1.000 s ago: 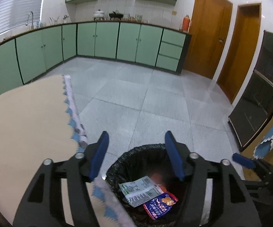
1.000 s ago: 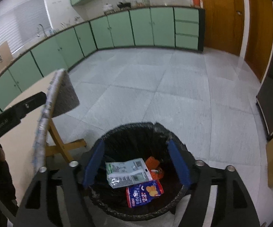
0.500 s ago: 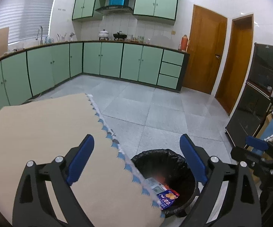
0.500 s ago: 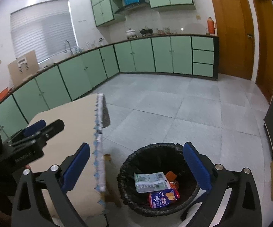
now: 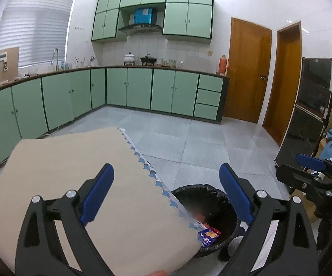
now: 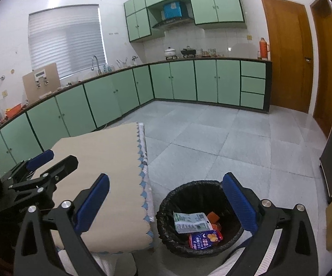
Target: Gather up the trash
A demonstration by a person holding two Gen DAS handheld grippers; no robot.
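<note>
Holding both my left hand-held gripper (image 5: 166,193) and right hand-held gripper (image 6: 166,202) wide open, empty, above beige-clothed desk (image 6: 101,161); wrappers (image 6: 192,222) in black bin (image 6: 166,211) on grey tiled kitchen floor (image 6: 234,142).

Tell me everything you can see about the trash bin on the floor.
The trash bin is round, lined with a crinkled black plastic bag folded over its rim. It stands upright on the grey tiled floor, right beside the cloth-covered table, whose edge hides part of it in the left wrist view. Inside lie a white-and-green printed wrapper, a blue snack packet and orange scraps. Neither set of tongs touches it.
</note>
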